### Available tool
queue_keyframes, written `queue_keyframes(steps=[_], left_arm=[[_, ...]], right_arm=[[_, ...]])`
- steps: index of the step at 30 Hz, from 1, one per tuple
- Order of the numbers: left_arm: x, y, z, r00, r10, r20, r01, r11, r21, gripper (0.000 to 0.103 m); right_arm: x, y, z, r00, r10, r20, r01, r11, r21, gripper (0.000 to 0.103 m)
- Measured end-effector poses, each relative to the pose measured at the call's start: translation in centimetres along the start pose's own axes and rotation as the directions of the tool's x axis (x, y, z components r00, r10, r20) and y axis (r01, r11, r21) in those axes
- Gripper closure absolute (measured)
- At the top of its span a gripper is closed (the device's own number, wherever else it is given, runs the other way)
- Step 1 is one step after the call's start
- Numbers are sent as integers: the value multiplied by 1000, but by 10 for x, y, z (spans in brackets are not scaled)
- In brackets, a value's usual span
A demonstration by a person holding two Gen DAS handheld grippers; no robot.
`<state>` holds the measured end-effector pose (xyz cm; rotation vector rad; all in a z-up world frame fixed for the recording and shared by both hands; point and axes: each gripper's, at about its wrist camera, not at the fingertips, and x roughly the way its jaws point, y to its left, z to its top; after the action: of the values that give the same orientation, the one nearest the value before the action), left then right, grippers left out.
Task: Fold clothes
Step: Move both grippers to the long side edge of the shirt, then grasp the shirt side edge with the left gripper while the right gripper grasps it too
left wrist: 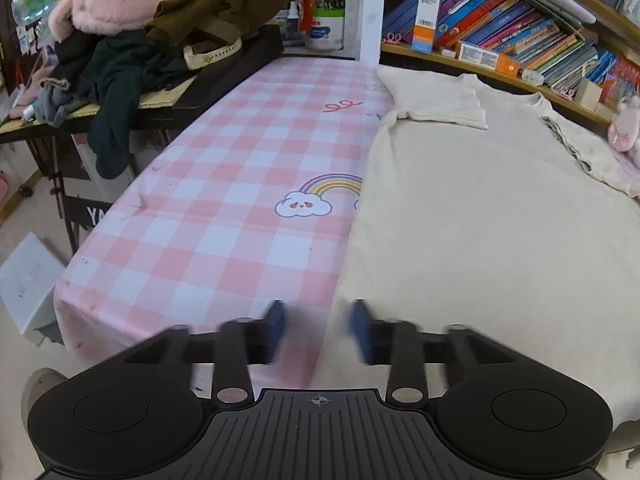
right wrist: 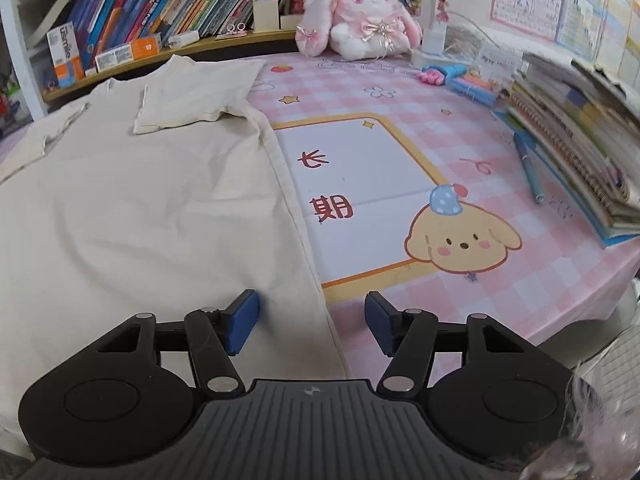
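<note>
A cream T-shirt [left wrist: 480, 216] lies flat on the pink checked tablecloth [left wrist: 224, 216], its sleeves folded in at the far end. In the left wrist view my left gripper [left wrist: 320, 328] hovers open over the shirt's near left edge, its blue pads blurred, nothing between them. In the right wrist view the same T-shirt [right wrist: 140, 208] fills the left half. My right gripper [right wrist: 312, 326] stands open astride the shirt's near right edge, one pad over the cloth and the other over the tablecloth [right wrist: 500, 292].
A heap of dark and pink clothes [left wrist: 132, 40] sits on a side table at the far left. Bookshelves [left wrist: 500, 28] line the back. A pink plush rabbit [right wrist: 360, 20] sits at the back, with stacked notebooks [right wrist: 576, 152] and a blue pen [right wrist: 530, 172] on the right.
</note>
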<state>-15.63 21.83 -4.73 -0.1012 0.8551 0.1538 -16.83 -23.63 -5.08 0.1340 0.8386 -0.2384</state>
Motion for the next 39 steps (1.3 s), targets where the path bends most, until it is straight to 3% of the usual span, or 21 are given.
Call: queue_keyframes(steps=[1,3,6,14,16,19,22,23,24,27,30,35,39], left_arm=[[-1,-1,-1,1000,-6,-1,6,1000,-2,84],[-4,-3,-3,1000,-17,-3,17,1000,-6,95],[-7,-10,-7,1000,-29,-5,29,1000,0,98],[-12,-8,-10,997,-73,-13,73,997,-11,97],[-13,-5,-10,996,-91,-17,91,996,-13,96],[-21,-3,-11,993,-120,6,120,993,6,87],[-27,2,-15,991,-136,5,136,990,35,61],[-29,4,-17,990,-140,3,140,989,45,46],[-31,6,-19,990,-144,1,144,988,54,39],[-33,10,-23,985,-173,-18,173,983,57,32],[-28,20,-27,968,-246,-52,245,969,-19,30],[-11,38,-32,945,-315,-92,297,939,-171,30],[4,46,-34,925,-363,-112,337,921,-197,30]], right_arm=[[0,-1,1,1000,14,-1,-14,1000,0,72],[-1,-2,2,999,34,-6,-34,999,0,81],[0,-7,5,998,55,-11,-55,998,3,94],[1,-10,10,999,36,-24,-36,999,-5,98],[-1,-12,9,999,43,-24,-43,999,9,98],[-10,-19,8,998,64,-22,-63,997,47,95],[-28,-28,3,997,80,-4,-80,995,59,92],[-34,-32,0,996,85,-3,-85,994,65,87],[-39,-35,-3,996,89,-7,-88,993,76,81],[-47,-45,-14,995,101,-25,-97,989,112,64],[-50,-54,-25,991,118,-60,-107,982,158,59],[-39,-69,-36,976,182,-122,-145,954,262,57],[-29,-78,-39,960,241,-143,-195,941,278,55]])
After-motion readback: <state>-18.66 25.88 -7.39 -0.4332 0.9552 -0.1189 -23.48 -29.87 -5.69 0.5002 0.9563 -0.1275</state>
